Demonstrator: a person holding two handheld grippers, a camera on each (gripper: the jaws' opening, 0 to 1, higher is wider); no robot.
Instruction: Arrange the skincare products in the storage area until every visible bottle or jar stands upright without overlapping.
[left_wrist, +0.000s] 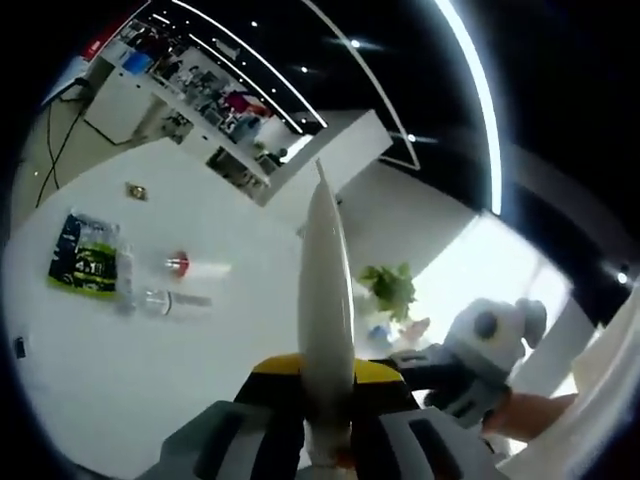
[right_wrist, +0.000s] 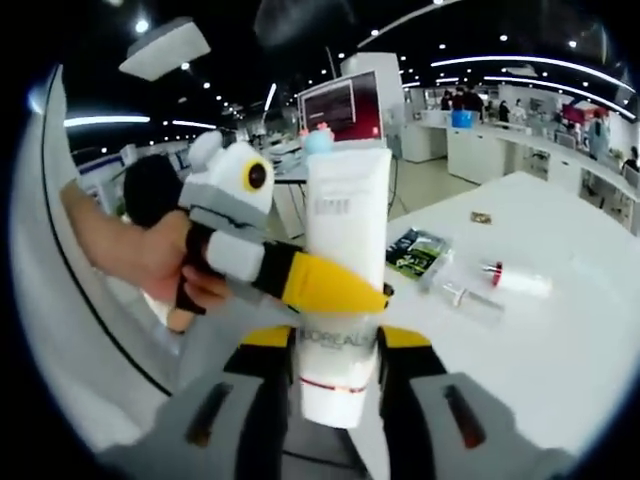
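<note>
Both my left gripper (right_wrist: 375, 295) and right gripper (right_wrist: 340, 400) are clamping the white tube (right_wrist: 345, 270); at right, a sachet (right_wrist: 415, 252) and small bottles (right_wrist: 515, 280) are lying on the table (right_wrist: 560, 350).

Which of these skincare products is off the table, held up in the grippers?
The white L'Oreal tube: both grippers clamp it in the air, while the red-capped bottle and clear bottle lie on the white table.

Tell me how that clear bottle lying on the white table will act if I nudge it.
The clear bottle lies on its side on the smooth white table, so it would probably roll or slide easily. It looks slim and see-through, so likely light. Standing it up, its narrow body may tip readily.
</note>
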